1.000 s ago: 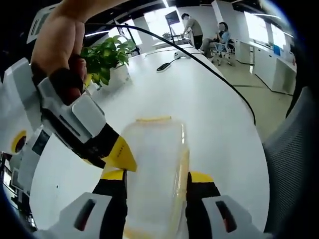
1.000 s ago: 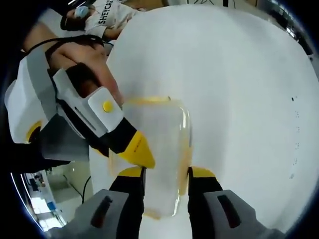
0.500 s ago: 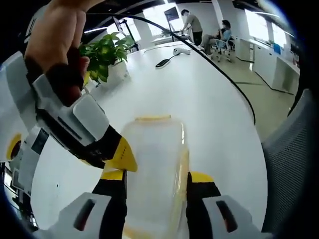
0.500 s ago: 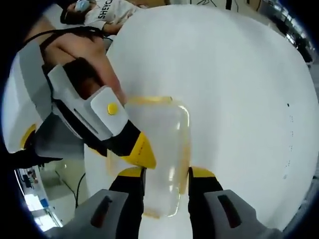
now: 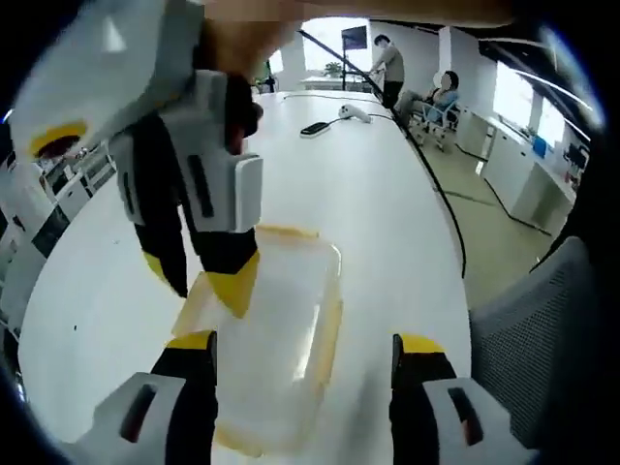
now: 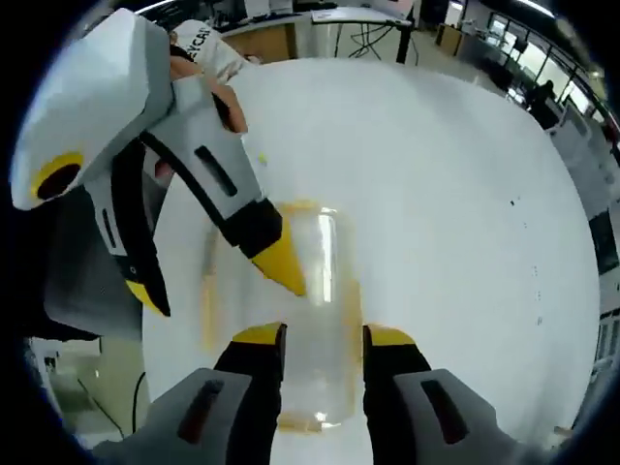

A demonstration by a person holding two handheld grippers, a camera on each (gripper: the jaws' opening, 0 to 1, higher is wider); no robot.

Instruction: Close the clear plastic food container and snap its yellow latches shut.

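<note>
A clear plastic food container (image 5: 276, 339) with yellow latches (image 5: 326, 327) is lying flat on a white table (image 5: 378, 203), its lid down and cloudy with glare. The left gripper (image 5: 305, 354) is hovering with jaws spread wide on either side of the box. The right gripper (image 6: 315, 336) is pinching the container (image 6: 315, 320) between its jaws, and is reaching across the left gripper view with a yellow tip on the lid.
</note>
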